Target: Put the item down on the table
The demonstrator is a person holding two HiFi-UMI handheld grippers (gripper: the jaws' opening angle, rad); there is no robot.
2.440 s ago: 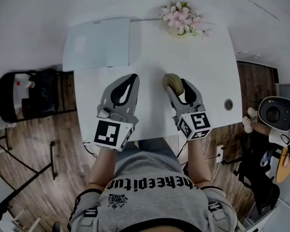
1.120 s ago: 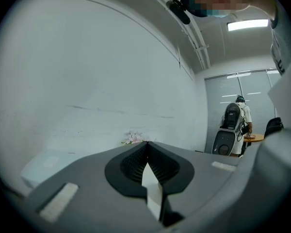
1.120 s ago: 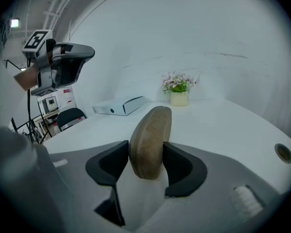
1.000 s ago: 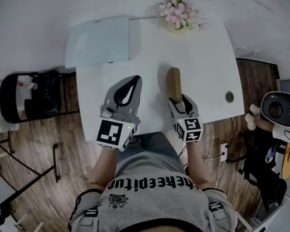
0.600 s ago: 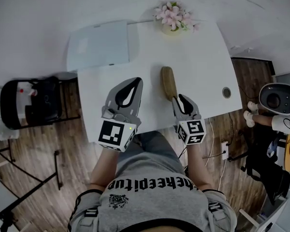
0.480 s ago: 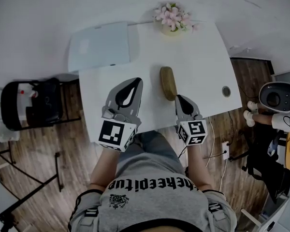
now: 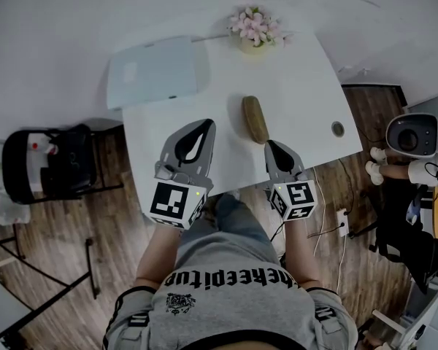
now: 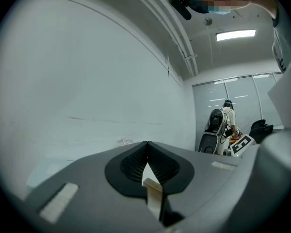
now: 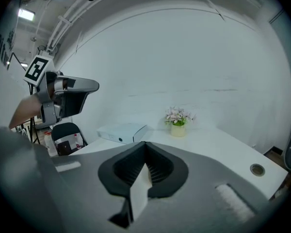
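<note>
Jaws of the right gripper [image 7: 270, 145] have just been closing and now stand clenched together with nothing between them. The gripper's tips are just off the near end of the brown oblong item [image 7: 255, 119]. That item lies flat on the white bench [image 7: 306, 86], roughly midway between the left and right edges and closer to the near edge than to the far one. Its long side runs from near to far. The left gripper [image 7: 202, 126] is clenched and empty as well, over the near edge and to the left of the item, apart from it. A pot of pink flowers [image 7: 255, 29] stands at the far edge. A flat white box [image 7: 159, 71] sits on the far left corner, and a round cable hole [image 7: 338, 129] lies near the right edge.
</note>
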